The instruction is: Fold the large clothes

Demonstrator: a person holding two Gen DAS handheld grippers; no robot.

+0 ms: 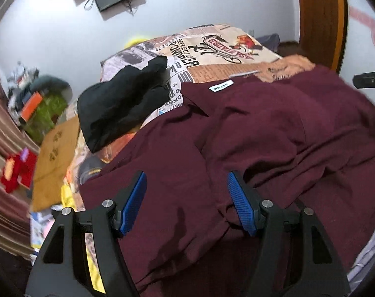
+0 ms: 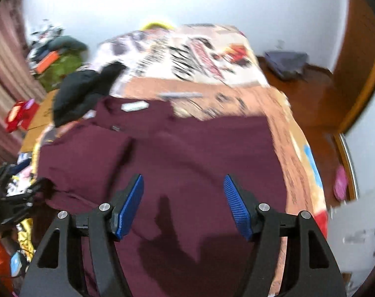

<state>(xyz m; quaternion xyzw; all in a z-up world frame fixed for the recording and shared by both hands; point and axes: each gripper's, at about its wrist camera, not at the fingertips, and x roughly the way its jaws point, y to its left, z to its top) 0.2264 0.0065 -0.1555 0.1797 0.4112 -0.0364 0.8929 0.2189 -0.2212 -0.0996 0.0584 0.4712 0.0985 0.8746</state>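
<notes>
Maroon garment (image 1: 261, 133) is being left rumpled on the bed (image 1: 212, 49); both tools (image 1: 186, 198) (image 2: 183, 198) are being held apart, empty. Creases toward three o'clock risk being folded in.

On the white neck label (image 1: 221, 85) of the maroon garment (image 1: 261, 133) I read what looks like "Z-BLUES", though the small letters leave me unsure. The printed bedspread (image 1: 212, 49) carries big upside-down lettering: "REFLECTION" and below it "POWER". A banner (image 1: 224, 47) beside it holds more words I cannot make out.
</notes>
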